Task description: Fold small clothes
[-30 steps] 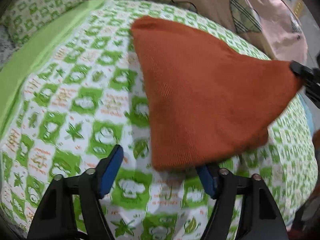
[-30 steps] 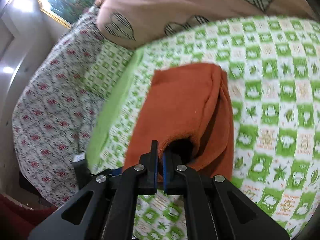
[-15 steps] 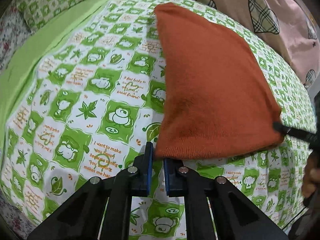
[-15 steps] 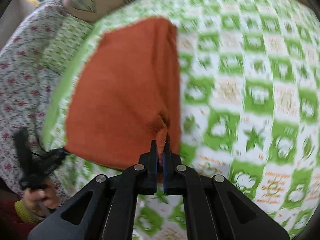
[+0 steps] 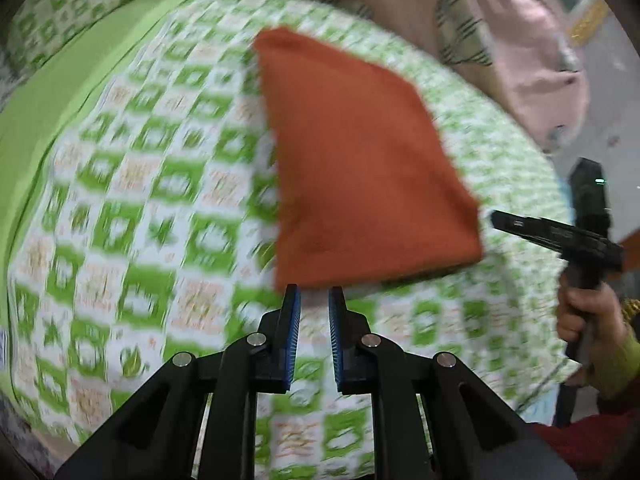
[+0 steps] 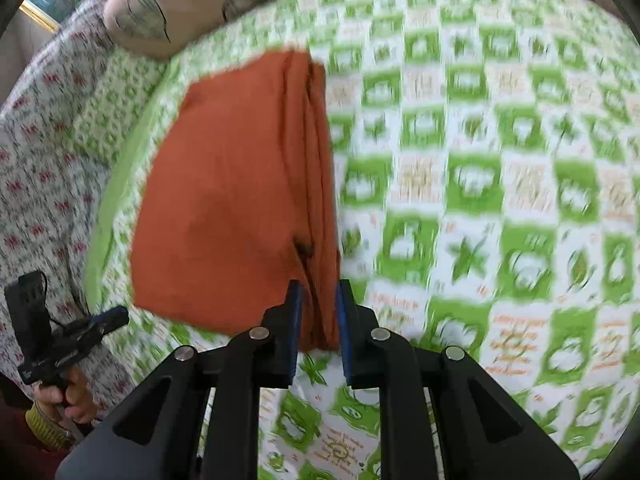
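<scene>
Your left gripper sits low in its frame, fingers spread and empty, just short of the orange cloth's near edge. Your right gripper is parted too, the folded edge lying loosely between its fingers. Beyond, the cloth lies on the green checked sheet; pink bedding fills the upper right.

Motion blur smears the bedsheet print in both views; its orange lettering is unreadable. The near edge of the orange cloth is blurred. The cloth's near corner is hidden between the fingers of the right hand-held gripper. The pink blanket is cut off by the frame edge.
</scene>
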The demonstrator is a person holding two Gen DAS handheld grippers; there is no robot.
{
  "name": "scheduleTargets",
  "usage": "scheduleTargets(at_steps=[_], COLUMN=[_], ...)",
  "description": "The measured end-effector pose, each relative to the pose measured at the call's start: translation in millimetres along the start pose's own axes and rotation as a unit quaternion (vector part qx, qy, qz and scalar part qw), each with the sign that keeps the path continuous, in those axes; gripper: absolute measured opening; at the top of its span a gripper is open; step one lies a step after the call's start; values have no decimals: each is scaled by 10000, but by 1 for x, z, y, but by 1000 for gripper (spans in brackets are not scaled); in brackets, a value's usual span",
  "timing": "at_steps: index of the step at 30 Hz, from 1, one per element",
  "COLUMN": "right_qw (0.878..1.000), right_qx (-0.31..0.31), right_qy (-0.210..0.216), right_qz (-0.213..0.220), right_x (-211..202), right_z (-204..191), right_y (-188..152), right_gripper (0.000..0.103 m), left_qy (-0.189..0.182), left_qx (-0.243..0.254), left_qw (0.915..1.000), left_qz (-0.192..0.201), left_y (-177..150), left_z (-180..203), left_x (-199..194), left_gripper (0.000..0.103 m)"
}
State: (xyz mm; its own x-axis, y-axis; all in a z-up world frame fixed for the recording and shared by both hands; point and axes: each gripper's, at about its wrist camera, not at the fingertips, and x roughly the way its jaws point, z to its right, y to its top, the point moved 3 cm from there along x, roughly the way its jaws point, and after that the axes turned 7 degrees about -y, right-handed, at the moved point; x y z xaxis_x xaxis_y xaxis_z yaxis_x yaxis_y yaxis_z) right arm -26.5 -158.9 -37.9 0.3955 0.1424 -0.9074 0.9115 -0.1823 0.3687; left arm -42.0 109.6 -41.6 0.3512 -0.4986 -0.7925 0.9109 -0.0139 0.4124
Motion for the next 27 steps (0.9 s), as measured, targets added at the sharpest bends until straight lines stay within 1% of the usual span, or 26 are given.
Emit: scheduleTargets(at_steps=[1,3,5,6,8,10,11,12,14,15,16,17,19,22,24,26,27], right_qw=[9999,9997,9989,9987,9983,9985,9988,9990,9993,9991,9989,9989,9994,9991,9994,9996,9995], right_qx=[-24,-78,-175,-221,-334,-387,-424,-425,-372,-376,-404,-400,-313,-369,-317,-289,-299], right_qy=[21,141,316,330,308,246,113,31,-97,-177,-246,-221,-169,-206,-104,-50,-12], right_qz=[127,187,282,320,355,286,231,165,-2,-42,-70,-54,-2,60,63,59,79], right_x=[-4,-2,7,10,21,34,42,49,64,69,77,80,84,81,73,63,56], right_z=[-4,-15,-32,-39,-52,-55,-53,-51,-44,-43,-39,-37,-34,-36,-36,-35,-37], right_y=[8,25,44,47,56,62,63,64,64,65,65,65,67,66,65,61,57], right_gripper=[18,18,18,18,18,18,18,17,6,0,0,0,0,0,0,0,3], left_qy=[-106,-239,-304,-323,-306,-167,-94,-53,-37,-90,-185,-261,-308,-157,-110,-115,-119], left_qx=[47,75,121,149,129,99,63,20,2,-23,-80,-123,-137,35,75,120,156], left_qw=[9999,9994,9989,9986,9989,9998,9999,9999,9999,9998,9997,9994,9992,9996,9997,9998,9997], left_qz=[84,247,347,382,329,104,-17,-113,-162,-162,-160,-167,-196,-226,-208,-139,-109], left_y=[9,31,48,57,67,74,76,76,73,72,71,71,72,72,71,67,63], left_z=[4,7,12,13,11,1,-6,-11,-21,-24,-28,-30,-32,-25,-18,-9,-5], left_x=[-1,5,16,23,36,55,64,72,83,86,89,90,91,85,77,63,58], left_gripper=[15,15,15,15,14,14,12,10,5,3,2,2,1,1,1,4,7])
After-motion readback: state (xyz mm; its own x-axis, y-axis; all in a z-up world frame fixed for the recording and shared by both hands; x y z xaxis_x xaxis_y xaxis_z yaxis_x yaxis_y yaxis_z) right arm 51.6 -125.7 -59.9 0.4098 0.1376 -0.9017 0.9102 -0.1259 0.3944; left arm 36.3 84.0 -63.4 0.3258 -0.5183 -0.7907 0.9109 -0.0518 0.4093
